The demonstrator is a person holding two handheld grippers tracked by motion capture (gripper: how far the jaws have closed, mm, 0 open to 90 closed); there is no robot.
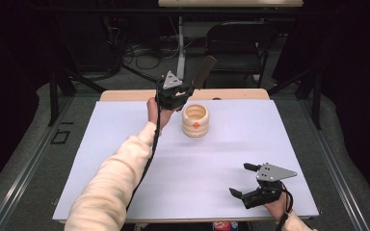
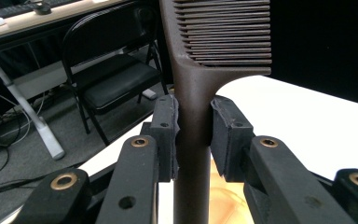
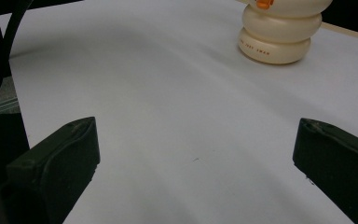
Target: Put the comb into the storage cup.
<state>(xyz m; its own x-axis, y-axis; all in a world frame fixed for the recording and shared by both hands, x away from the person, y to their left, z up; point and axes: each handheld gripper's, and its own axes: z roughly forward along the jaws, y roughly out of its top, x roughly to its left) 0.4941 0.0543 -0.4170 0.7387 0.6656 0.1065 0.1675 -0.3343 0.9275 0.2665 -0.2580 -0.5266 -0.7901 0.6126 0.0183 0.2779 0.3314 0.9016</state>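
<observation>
A dark brown comb (image 2: 193,93) stands upright with its teeth at the top, and my left gripper (image 2: 193,135) is shut on its handle. In the high view that left gripper (image 1: 185,89) hangs just behind a cream ribbed cup (image 1: 195,120) with an orange mark, the comb (image 1: 204,71) pointing up and away. The cup (image 3: 279,32) stands far ahead in the right gripper view. My right gripper (image 1: 243,180) rests open near the front right of the white sheet (image 1: 125,144), nothing between its jaws.
A black folding chair (image 1: 241,45) and a desk leg with cables stand on the floor beyond the table's far edge. The wooden table edge (image 1: 125,95) shows behind the sheet. A person's cream sleeve (image 1: 111,183) crosses the left half.
</observation>
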